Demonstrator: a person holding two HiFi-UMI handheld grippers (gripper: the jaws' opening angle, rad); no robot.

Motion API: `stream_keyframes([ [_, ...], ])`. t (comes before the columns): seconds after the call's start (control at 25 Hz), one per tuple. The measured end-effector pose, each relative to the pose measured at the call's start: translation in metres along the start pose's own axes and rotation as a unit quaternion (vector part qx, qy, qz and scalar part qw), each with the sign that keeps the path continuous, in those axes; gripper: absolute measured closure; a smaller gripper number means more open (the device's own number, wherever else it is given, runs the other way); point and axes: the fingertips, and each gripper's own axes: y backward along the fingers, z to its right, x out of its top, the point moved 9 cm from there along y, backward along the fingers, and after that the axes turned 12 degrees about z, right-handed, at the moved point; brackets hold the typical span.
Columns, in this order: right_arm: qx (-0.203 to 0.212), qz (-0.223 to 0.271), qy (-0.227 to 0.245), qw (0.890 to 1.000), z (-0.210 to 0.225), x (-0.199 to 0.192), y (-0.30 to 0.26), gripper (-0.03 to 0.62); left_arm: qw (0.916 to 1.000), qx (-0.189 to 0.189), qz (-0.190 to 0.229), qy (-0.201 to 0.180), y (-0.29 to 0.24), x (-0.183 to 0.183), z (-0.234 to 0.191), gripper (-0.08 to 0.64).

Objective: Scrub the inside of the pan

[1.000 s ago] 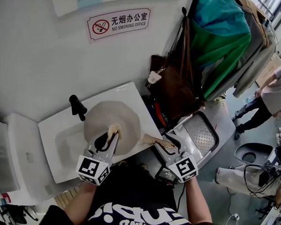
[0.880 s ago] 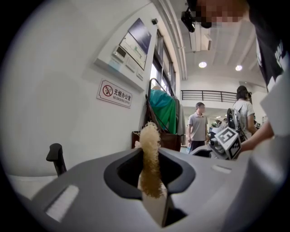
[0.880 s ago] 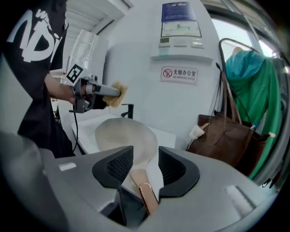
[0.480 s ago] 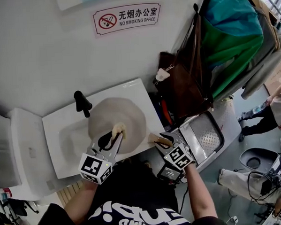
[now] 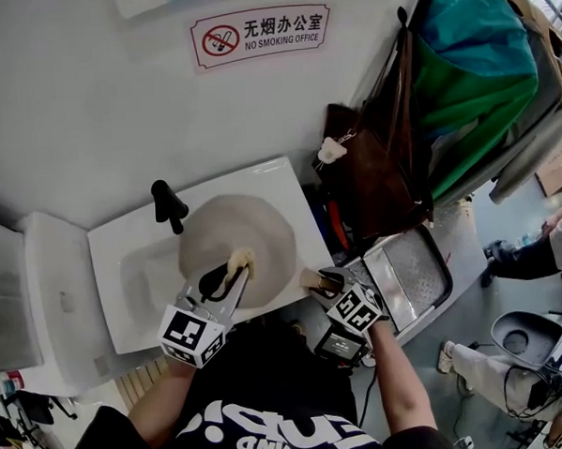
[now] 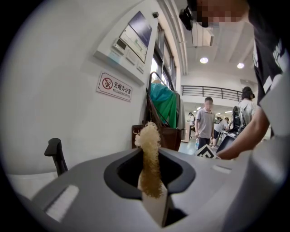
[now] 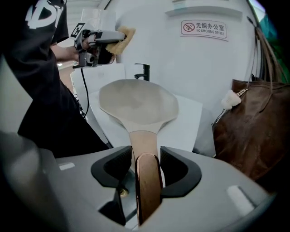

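Head view: a beige pan [image 5: 248,232] lies across a white sink [image 5: 124,274], just in front of a black tap [image 5: 167,204], with the inside facing up.
Pan handle: the wooden handle [image 5: 311,279] points to the right, past the edge of the sink.
Left tongs: the left tongs [image 5: 229,273] are closed on a yellowish fibrous scrubber [image 5: 239,260], which stands out between the two tips.
Scrubber place: in the right gripper view it is held up in the air to the left of the pan and is clear of it.
Right tongs: the right tongs [image 5: 320,282] have just been opening, and the handle lies between the two jaws.
Right grip: a thin gap seems to show on each side of the handle, so the pads probably do not press on it.
Wall: a no-smoking sign [image 5: 262,34] hangs above the sink.
Beside sink: a brown bag [image 5: 373,186] hangs to the right.
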Motion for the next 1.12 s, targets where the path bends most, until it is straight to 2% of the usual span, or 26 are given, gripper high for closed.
stream_keyframes([
  [0.24, 0.02, -0.031, -0.002, 0.999, 0.004, -0.007, -0.01, 0.411, 1.0, 0.002, -0.004, -0.005, -0.003, 0.001, 0.001, 0.495],
  [0.68, 0.044, -0.042, -0.012, 0.998, 0.009, -0.007, -0.014, 0.413, 0.9998, 0.0, -0.017, -0.012, -0.011, -0.001, 0.001, 0.495],
  [0.76, 0.044, -0.057, -0.009, 0.997, 0.008, -0.004, -0.013, 0.414, 0.9993, -0.017, -0.03, -0.011, -0.014, -0.003, 0.002, 0.495],
  [0.88, 0.044, -0.071, 0.003, 0.996, 0.007, 0.004, -0.011, 0.414, 0.9955, -0.07, -0.062, -0.014, -0.025, -0.005, 0.005, 0.494],
  [1.04, 0.045, -0.083, 0.007, 0.995, 0.004, 0.014, -0.009, 0.414, 0.9858, -0.129, -0.102, -0.033, -0.042, -0.012, 0.009, 0.494],
  [1.12, 0.049, -0.1, 0.007, 0.994, 0.002, 0.019, -0.007, 0.416, 0.9782, -0.158, -0.124, -0.051, -0.053, -0.02, 0.011, 0.494],
])
